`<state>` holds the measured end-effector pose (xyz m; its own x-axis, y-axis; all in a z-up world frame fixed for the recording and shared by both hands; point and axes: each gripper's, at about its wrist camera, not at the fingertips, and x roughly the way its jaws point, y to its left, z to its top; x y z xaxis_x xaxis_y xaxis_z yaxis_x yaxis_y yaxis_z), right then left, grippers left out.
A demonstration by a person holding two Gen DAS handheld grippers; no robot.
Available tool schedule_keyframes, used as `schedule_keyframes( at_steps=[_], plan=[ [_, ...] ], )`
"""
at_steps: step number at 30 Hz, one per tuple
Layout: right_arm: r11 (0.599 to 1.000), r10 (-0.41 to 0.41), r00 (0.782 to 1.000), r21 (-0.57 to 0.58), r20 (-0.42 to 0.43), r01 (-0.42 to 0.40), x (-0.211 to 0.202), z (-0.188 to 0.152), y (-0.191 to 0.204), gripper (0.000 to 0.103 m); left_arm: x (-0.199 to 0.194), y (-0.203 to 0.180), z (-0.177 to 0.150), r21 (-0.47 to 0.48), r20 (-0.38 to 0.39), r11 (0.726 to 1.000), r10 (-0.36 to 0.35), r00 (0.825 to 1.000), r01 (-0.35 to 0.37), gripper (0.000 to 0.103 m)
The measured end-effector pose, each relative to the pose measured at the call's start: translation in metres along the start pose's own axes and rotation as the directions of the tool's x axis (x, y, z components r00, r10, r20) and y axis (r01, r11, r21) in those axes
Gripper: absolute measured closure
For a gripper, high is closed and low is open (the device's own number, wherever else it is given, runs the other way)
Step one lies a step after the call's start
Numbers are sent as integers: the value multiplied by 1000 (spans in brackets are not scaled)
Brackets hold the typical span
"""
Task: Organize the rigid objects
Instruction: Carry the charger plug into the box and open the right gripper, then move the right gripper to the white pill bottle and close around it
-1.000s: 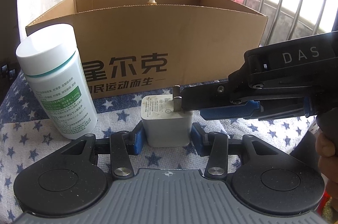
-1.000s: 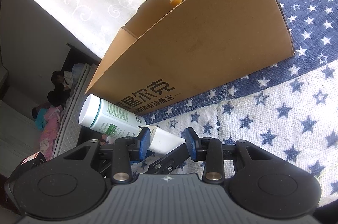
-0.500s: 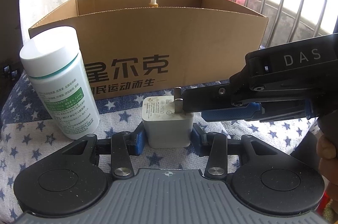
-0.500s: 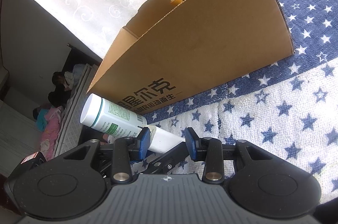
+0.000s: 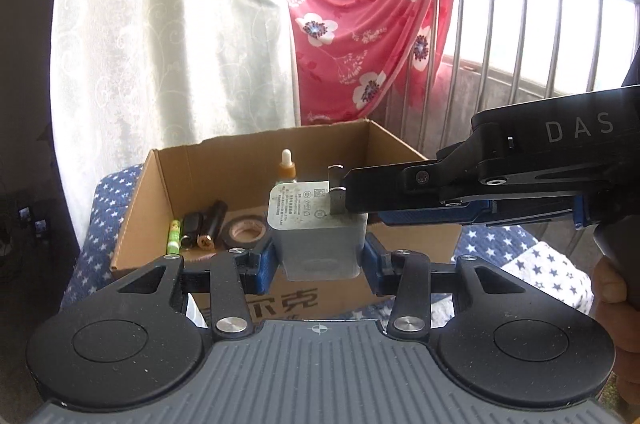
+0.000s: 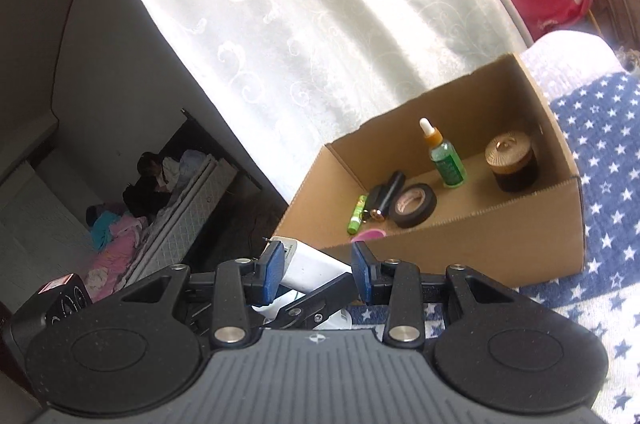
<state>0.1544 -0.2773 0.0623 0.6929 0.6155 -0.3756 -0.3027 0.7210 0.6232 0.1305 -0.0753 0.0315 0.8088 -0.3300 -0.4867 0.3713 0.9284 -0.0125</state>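
Nearest, left gripper clamped on the white square plug-in charger, blue pads pressing both flanks. Right gripper gripping the same charger from the side, jaws part-closed around its top by the metal prongs. Charger held in the air before the open brown cardboard box. Beyond, inside: black tape roll, green dropper bottle, dark round-lidded jar. Best cleared over the near wall, lowered into a bare patch, both grips eased together.
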Motion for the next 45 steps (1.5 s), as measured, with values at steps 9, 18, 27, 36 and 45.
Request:
schedule_keyframes(
  at_steps=[9, 18, 27, 36, 45],
  plan=[
    [999, -38, 988, 12, -148, 40, 66, 73, -36, 63, 82, 27, 44, -156, -167, 988, -9, 986, -17, 61],
    [993, -90, 944, 49, -317, 111, 118, 78, -87, 63, 141, 36, 29, -226, -337, 972, -14, 941, -66, 61],
    [989, -123, 909, 29, -398, 147, 134, 71, -102, 63, 159, 35, 22, -255, -391, 965, -43, 919, -64, 60],
    [989, -141, 913, -6, -382, 150, 126, 70, -93, 63, 150, 30, 23, -256, -365, 966, -55, 930, -44, 57],
    [998, -60, 976, 2, -211, 62, 62, 84, -59, 63, 80, 16, 35, -217, -200, 976, -56, 978, 12, 43]
  ],
)
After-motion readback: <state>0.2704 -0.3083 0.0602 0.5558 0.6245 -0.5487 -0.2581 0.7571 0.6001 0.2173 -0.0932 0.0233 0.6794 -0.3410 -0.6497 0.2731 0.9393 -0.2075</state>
